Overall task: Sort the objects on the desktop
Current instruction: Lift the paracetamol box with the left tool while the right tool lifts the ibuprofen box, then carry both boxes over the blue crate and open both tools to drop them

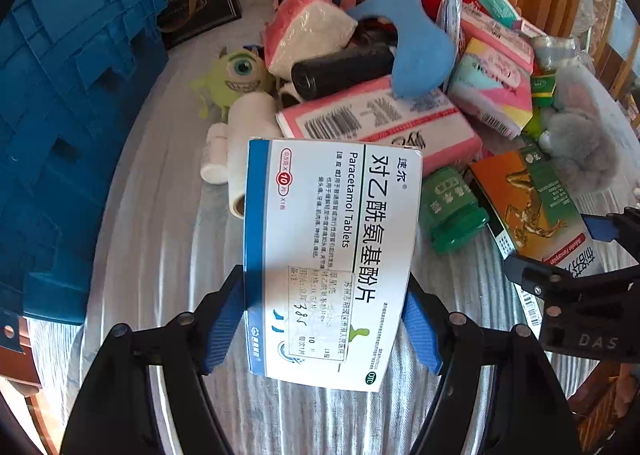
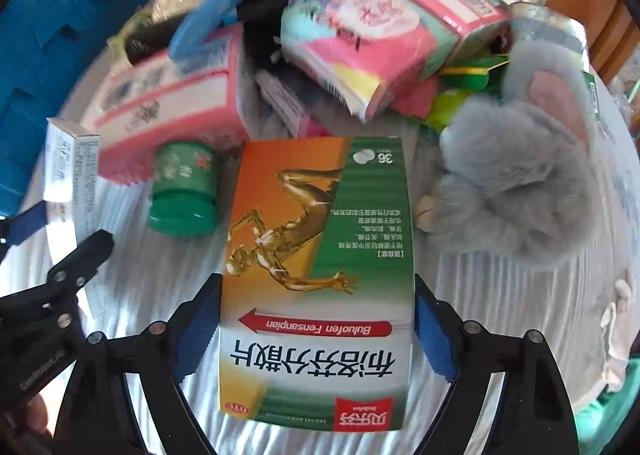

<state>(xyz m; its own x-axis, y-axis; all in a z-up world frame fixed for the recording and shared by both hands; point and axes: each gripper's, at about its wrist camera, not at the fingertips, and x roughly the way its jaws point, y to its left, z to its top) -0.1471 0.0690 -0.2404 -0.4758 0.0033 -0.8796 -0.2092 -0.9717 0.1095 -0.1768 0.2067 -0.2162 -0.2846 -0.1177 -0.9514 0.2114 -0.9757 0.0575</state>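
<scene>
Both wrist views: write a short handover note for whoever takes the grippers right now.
Left gripper: shut on the Paracetamol box, lifted over the cloth.
Right gripper: straddles the orange-green Ibuprofen box; pads look slightly clear, so treat it as not gripped.
Green bottle lies beside that box; grey plush on the other side.
Blue crate is far left.
Left: most of the pile is unsorted.
</scene>
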